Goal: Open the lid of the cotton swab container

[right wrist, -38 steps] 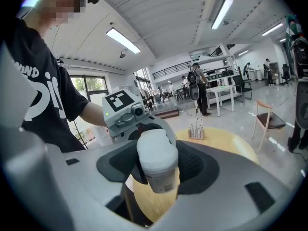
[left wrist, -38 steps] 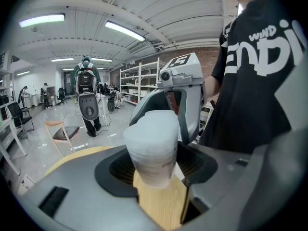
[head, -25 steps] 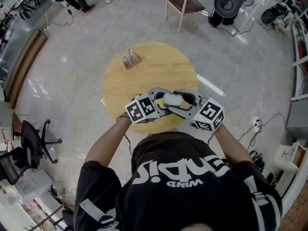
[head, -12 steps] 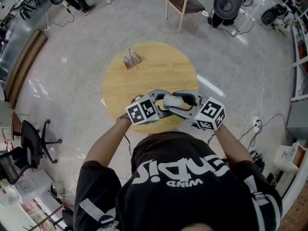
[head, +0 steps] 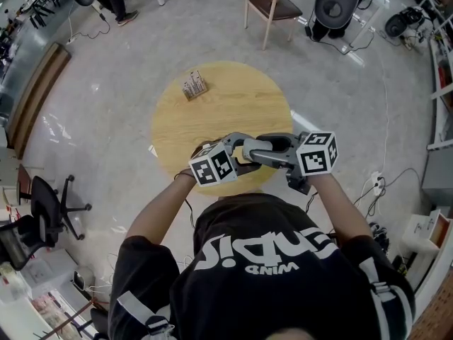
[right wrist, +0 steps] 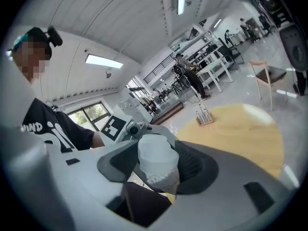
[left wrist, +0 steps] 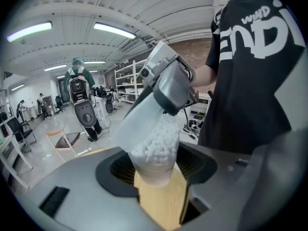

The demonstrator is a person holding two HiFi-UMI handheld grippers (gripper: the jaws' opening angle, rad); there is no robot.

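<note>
Both grippers hold the cotton swab container [head: 255,147] in the air over the near edge of the round wooden table [head: 212,112]. It is a small clear tub packed with white swabs [left wrist: 155,143]. My left gripper [head: 243,152] is shut on its body [left wrist: 153,170], with the far end tilted up to the right. My right gripper [head: 263,149] comes from the other side and is shut on the white lid end [right wrist: 155,159]. In the left gripper view the right gripper's grey fingers [left wrist: 169,88] cover the top of the tub. The seam between lid and body is hidden.
A small wooden rack of upright items [head: 192,85] stands at the table's far left, also in the right gripper view as the rack [right wrist: 204,115]. A wooden chair [head: 267,4] sits beyond the table. Office chairs, cables and shelves ring the floor.
My right gripper has rolled about its own axis, turning its marker cube upward and toward the camera. The left gripper has rolled slightly. Both stay in place with the container between them.
</note>
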